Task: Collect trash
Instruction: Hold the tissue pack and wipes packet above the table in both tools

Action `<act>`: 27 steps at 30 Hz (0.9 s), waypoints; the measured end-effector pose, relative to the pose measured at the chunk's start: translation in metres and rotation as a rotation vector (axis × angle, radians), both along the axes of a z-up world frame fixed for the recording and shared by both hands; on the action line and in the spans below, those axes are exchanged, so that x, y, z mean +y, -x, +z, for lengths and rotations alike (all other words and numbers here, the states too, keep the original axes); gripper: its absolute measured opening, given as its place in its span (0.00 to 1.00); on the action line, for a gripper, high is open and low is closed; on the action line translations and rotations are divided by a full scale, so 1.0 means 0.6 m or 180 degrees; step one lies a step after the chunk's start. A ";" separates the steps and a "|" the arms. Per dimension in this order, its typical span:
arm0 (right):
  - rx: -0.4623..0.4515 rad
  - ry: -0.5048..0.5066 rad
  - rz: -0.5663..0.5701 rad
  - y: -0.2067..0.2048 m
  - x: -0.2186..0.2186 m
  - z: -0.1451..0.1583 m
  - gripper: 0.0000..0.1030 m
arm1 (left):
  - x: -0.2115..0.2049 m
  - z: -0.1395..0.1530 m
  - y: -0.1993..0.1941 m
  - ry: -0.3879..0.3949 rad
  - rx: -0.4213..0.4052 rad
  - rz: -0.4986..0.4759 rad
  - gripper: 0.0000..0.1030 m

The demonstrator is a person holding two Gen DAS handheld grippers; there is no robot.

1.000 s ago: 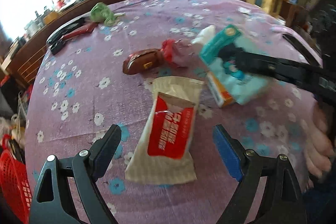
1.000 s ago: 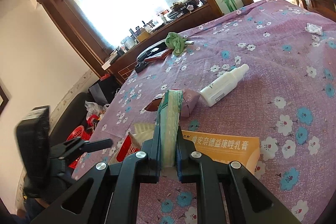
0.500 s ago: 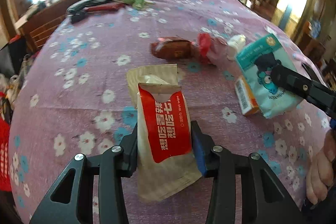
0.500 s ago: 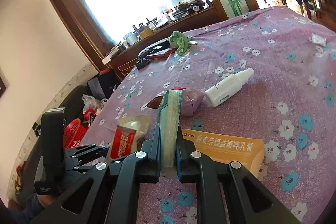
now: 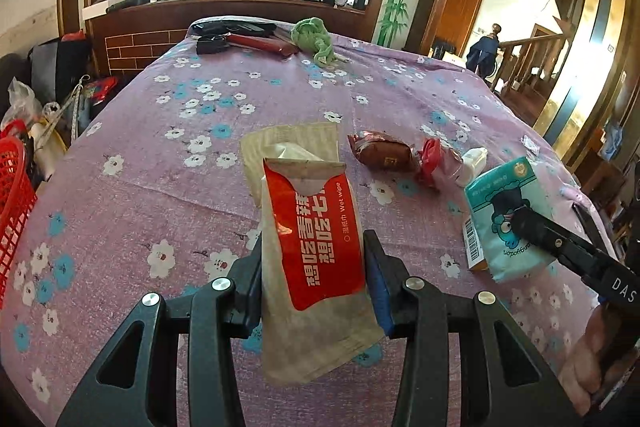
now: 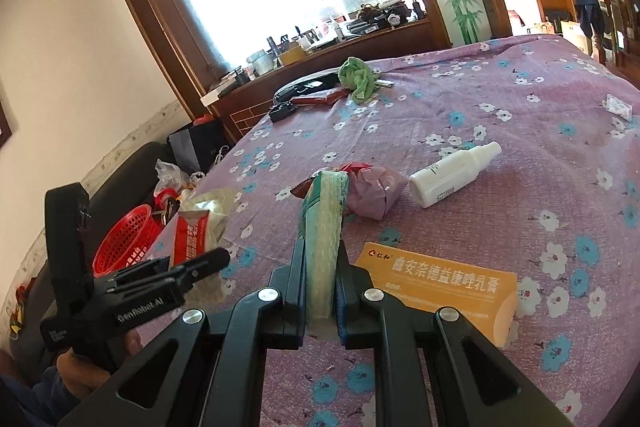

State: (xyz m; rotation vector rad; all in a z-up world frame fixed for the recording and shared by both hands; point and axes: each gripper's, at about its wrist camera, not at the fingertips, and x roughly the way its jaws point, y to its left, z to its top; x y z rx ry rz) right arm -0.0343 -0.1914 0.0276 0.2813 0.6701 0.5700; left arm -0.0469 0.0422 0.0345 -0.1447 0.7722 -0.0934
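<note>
My left gripper (image 5: 314,263) is shut on a beige and red wet wipe packet (image 5: 316,239) and holds it lifted above the purple flowered tablecloth (image 5: 160,155). My right gripper (image 6: 322,267) is shut on a teal tissue pack (image 6: 324,227), seen edge-on; it also shows in the left wrist view (image 5: 504,215). On the cloth lie a brown snack wrapper (image 5: 380,155), a red and pink wrapper (image 5: 436,163), a white bottle (image 6: 452,175) and an orange box (image 6: 444,283).
A red basket (image 6: 128,239) stands off the table's left side, also at the left edge of the left wrist view (image 5: 12,203). A green cloth (image 5: 314,37), black and red items (image 5: 240,37) lie at the far end. A small packet (image 6: 618,105) lies far right.
My left gripper closed on the wet wipe packet and lifted it off the cloth. My right gripper kept hold of the tissue pack, raised slightly.
</note>
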 end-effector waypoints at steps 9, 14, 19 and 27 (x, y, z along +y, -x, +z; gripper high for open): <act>0.0023 -0.0002 0.0018 -0.003 0.003 -0.001 0.12 | -0.004 -0.003 0.001 -0.0042 0.0021 0.0021 0.41; 0.0020 0.0004 0.0029 -0.003 0.004 0.000 0.12 | -0.004 -0.003 0.001 -0.0070 0.0031 0.0042 0.41; 0.0007 0.0003 0.0026 -0.002 0.004 0.001 0.12 | -0.006 -0.002 0.002 -0.0113 0.0017 0.0091 0.41; 0.0023 -0.0010 -0.0002 -0.003 0.001 0.000 0.12 | -0.002 0.003 0.015 -0.0147 -0.0067 0.0203 0.41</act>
